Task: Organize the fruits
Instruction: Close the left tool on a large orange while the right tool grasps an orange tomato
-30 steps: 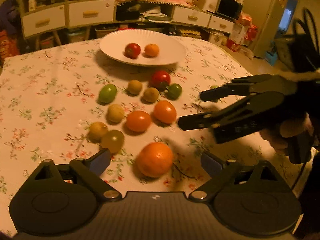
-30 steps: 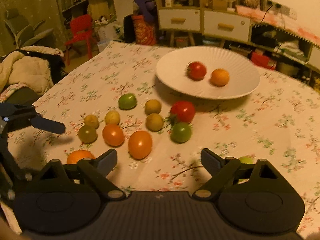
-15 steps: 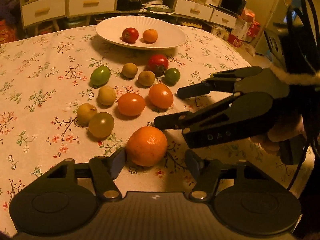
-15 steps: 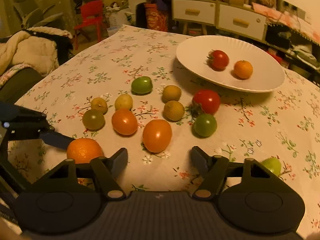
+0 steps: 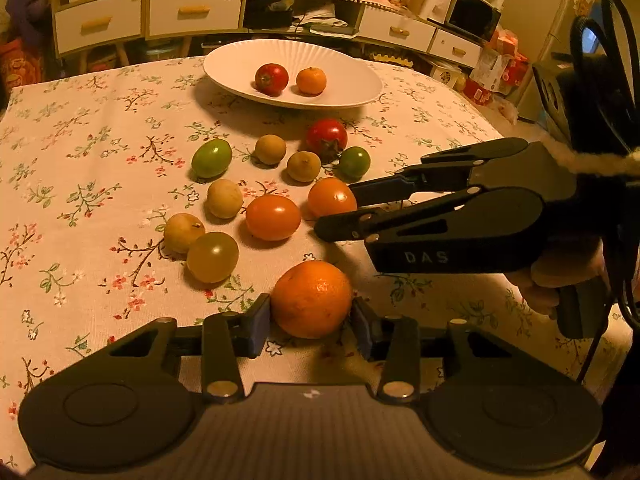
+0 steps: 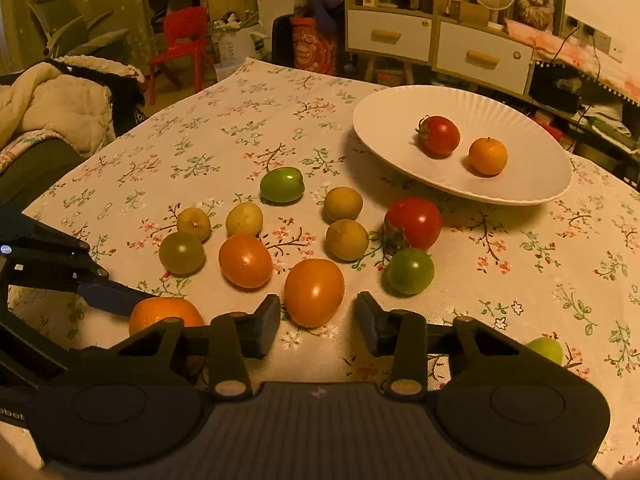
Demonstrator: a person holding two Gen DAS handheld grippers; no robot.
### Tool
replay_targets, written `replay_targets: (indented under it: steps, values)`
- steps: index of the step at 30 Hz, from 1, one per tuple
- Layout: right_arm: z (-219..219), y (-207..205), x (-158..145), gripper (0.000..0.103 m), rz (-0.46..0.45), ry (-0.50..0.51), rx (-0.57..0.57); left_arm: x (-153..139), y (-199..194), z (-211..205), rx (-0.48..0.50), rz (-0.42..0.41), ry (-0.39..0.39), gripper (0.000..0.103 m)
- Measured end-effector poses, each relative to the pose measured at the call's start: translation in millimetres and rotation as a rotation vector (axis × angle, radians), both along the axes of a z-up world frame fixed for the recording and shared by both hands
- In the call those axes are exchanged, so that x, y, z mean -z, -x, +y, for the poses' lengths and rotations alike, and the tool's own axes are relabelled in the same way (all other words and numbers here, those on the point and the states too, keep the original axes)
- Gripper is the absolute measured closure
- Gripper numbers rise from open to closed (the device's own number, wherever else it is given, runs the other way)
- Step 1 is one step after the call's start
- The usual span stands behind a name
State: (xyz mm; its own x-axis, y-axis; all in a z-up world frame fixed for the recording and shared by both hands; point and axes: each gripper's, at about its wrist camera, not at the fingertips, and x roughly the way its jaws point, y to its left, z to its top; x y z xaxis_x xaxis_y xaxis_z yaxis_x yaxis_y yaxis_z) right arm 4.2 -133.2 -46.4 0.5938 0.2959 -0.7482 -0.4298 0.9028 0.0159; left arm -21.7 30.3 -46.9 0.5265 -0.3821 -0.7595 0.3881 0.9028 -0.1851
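Note:
A mandarin orange (image 5: 312, 300) lies on the floral tablecloth between the fingers of my left gripper (image 5: 311, 324). Its jaws are closing and both pads touch the fruit's sides. My right gripper (image 6: 318, 324) is also closing, around an orange tomato (image 6: 314, 292) that sits between its fingertips with a thin gap on each side. From the left wrist view the right gripper (image 5: 336, 214) reaches in from the right. The white plate (image 5: 240, 64) at the far side holds a red tomato (image 5: 272, 79) and a small orange (image 5: 311, 80).
Several loose fruits lie between grippers and plate: a green one (image 5: 211, 158), a red tomato (image 5: 327, 135), another orange tomato (image 5: 273, 217), yellowish ones. A green fruit (image 6: 546, 350) lies apart at the right. A chair with a coat (image 6: 52, 112) stands past the table's left edge.
Both grippers' jaws have narrowed from wide open. The left pads have come in against the mandarin orange; the right fingers have closed in around the orange tomato.

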Motion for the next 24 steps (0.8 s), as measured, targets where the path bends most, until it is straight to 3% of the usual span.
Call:
replay_targets:
  steps: [5, 24]
  values:
    - [1.6, -1.1, -0.3, 0.075, -0.005, 0.002, -0.009, 0.2, 0.0, -1.1, 0.008, -0.001, 0.002, 0.071]
    - [-6.6, 3.4, -24.5, 0.076, -0.001, -0.036, 0.018, -16.8, -11.3, 3.8, -0.036, -0.036, 0.037, 0.071]
